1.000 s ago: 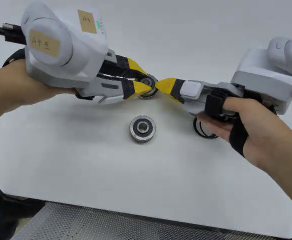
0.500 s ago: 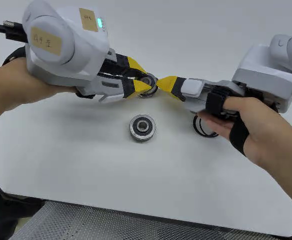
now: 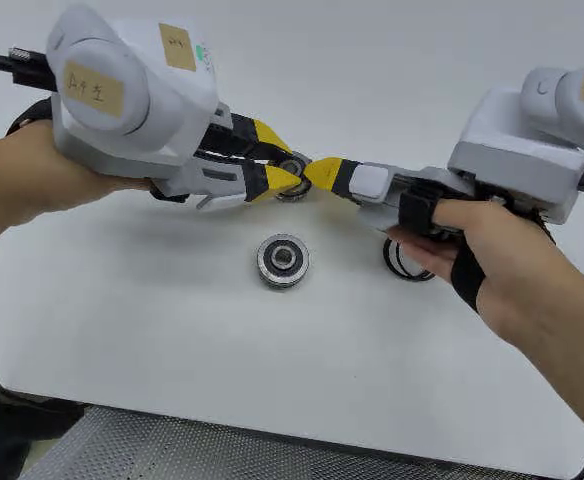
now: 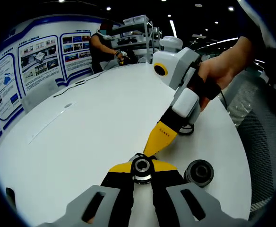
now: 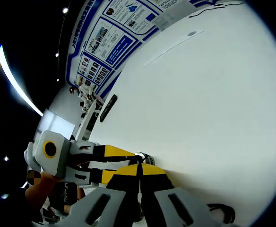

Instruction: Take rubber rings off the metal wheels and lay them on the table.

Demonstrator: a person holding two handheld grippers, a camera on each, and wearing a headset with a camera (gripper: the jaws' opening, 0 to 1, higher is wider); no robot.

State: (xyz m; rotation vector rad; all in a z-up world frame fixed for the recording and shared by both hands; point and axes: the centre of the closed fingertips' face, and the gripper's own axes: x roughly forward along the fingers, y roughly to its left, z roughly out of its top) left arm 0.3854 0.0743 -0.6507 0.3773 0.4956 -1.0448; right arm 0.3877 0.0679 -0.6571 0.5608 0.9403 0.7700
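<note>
While the left hand-held gripper [image 3: 286, 166] clamps one wheel [image 4: 142, 169] over the bench [image 3: 172, 320], a second wheel [image 3: 283, 260] lies flat on the bench nearby. The right hand-held gripper [image 3: 313, 172], its jaws pressed together, touches the held wheel with its tip. What look like two loose black rings [image 3: 404, 262] lie overlapped on the bench beneath the right hand [image 3: 492, 265].

White table [image 3: 172, 350], blue wall posters [image 4: 38, 56], ceiling spotlights [image 4: 108, 8].

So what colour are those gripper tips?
Yellow fingertips, black behind; clearest in the left gripper view.
</note>
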